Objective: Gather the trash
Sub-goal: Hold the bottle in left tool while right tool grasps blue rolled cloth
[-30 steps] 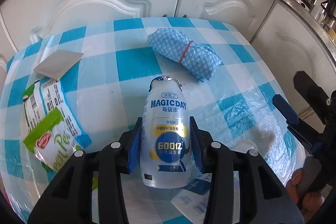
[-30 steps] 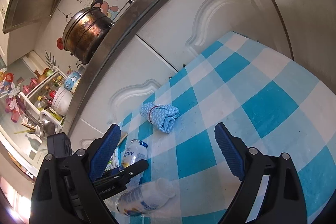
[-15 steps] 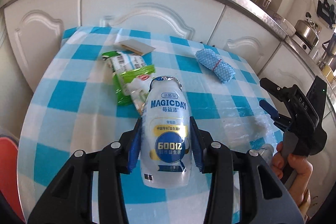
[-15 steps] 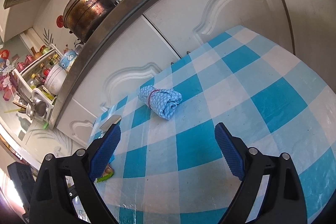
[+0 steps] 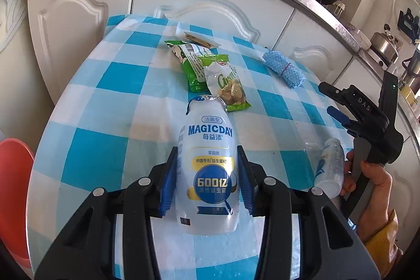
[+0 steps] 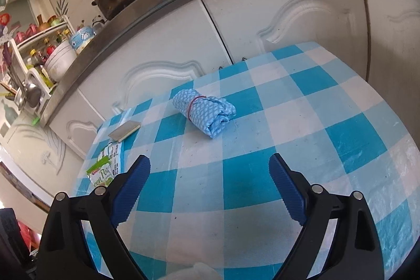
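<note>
My left gripper [image 5: 207,162] is shut on a white MAGICDAY drink bottle [image 5: 207,169], held above the blue-checked table [image 5: 105,101]. Beyond it lie green snack wrappers [image 5: 210,75] and a small flat packet [image 5: 202,41]. A second white bottle [image 5: 329,167] lies on its side at the table's right edge, close to the person's hand. My right gripper [image 6: 208,177] stands open over the cloth with nothing between its fingers; it also shows in the left wrist view [image 5: 338,106]. A green wrapper [image 6: 105,169] lies to its left.
A rolled blue cloth with a red band [image 6: 204,112] lies near the table's far side, also in the left view [image 5: 284,67]. White cabinets [image 5: 78,17] back the table. A red object [image 5: 13,188] stands off the left edge. A grey pad [image 6: 124,130] lies far left.
The left gripper pulled back with the bottle, so more of the table and wrappers show. The right gripper rolled and swung, and its view now looks straighter onto the table.
</note>
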### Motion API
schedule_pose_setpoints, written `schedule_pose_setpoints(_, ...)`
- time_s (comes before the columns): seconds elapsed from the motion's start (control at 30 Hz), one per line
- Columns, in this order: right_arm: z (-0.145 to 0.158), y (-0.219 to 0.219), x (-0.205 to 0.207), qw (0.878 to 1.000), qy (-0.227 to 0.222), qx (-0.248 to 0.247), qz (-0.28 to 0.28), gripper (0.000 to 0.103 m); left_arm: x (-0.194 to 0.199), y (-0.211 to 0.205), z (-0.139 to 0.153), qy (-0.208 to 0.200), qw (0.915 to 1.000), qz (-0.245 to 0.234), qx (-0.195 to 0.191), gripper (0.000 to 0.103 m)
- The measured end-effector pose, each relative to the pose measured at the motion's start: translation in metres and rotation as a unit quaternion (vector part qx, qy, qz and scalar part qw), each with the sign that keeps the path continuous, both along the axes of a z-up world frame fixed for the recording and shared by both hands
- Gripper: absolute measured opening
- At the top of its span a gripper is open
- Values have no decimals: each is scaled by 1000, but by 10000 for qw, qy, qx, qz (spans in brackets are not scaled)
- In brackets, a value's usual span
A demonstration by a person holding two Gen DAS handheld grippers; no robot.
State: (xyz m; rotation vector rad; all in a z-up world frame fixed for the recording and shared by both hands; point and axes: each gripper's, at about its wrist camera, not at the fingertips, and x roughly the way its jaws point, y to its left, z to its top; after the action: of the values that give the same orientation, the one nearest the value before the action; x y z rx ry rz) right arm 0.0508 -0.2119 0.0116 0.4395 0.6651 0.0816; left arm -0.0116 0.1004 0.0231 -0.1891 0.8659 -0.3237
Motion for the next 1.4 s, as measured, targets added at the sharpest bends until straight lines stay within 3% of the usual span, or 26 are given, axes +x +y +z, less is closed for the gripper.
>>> schedule_pose_setpoints(0.2,-1,18,9,9983,-117,253,513,91,0,0,-3,11,9999,-47,-112,43)
schedule_pose_setpoints(0.3,4,22,11,9978,-175,144,621,91,0,-1,-6,61,9998,-94,-158,43)
schedule_pose_setpoints(0.5,19,12,45,9945,-28,-962,423,91,3,0,-9,96,9995,-135,-258,43)
schedule_pose_setpoints(0.67,2,0,90,9889,501,-1209,702,91,3,-4,-9,71,9996,-199,-195,43)
schedule_pose_setpoints(0.9,-13,5,106,9850,758,-1249,918,48,2,-8,-9,66,9996,-253,-136,43)
schedule_pose_setpoints(1.0,-12,5,103,9852,727,-1241,927,38,3,-8,-9,66,9996,-250,-131,43)
schedule_pose_setpoints(1.27,-4,-9,73,9945,364,-680,709,29,2,-8,-9,66,9996,-249,-129,43)
schedule_pose_setpoints(1.4,0,-21,55,9990,180,-35,396,28,3,-8,-9,65,9996,-242,-121,43)
